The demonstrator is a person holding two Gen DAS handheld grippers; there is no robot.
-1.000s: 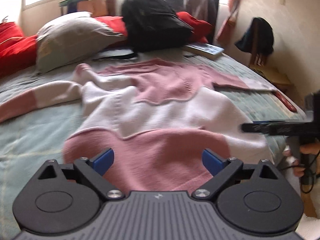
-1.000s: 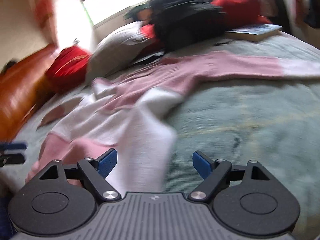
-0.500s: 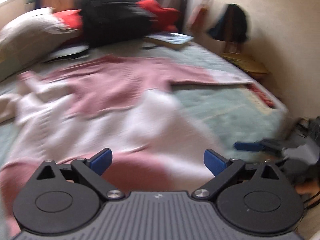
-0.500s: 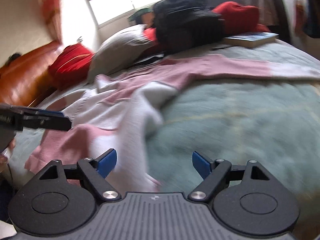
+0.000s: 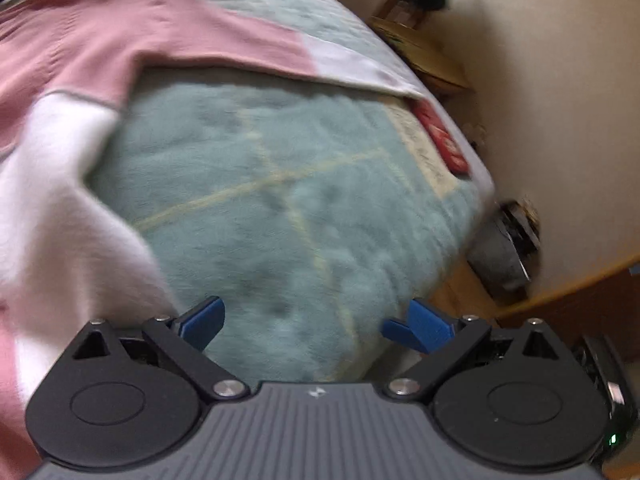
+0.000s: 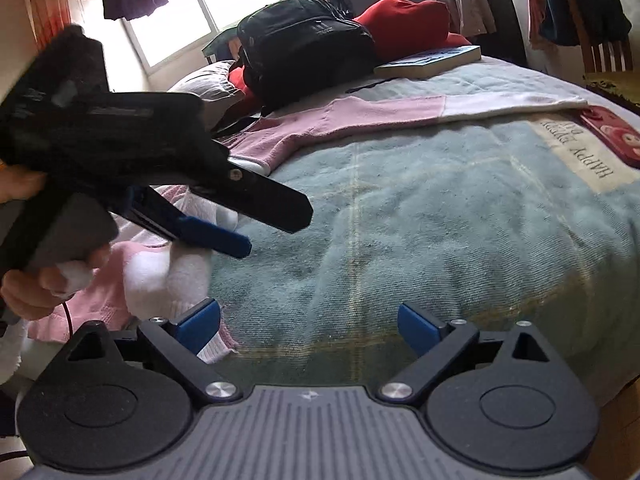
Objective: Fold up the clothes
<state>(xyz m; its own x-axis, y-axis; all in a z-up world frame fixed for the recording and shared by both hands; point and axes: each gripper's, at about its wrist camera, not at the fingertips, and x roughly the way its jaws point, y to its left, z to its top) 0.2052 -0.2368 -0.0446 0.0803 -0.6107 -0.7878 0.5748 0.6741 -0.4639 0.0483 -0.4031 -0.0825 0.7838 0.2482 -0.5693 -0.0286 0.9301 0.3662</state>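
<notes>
Progress: early. Pink-and-white sweater (image 6: 352, 116) lies on bed (image 6: 460, 240), body bunched toward left side, one sleeve (image 5: 256, 48) laid flat toward right edge. No neat fold visible; sleeves and body judged left to do.

Left gripper (image 5: 302, 322): angled down over bare blanket, jaws wide, empty.

Right gripper (image 6: 308, 322): near bed's near edge, jaws have just been opening, now wide, nothing between pads.
</notes>
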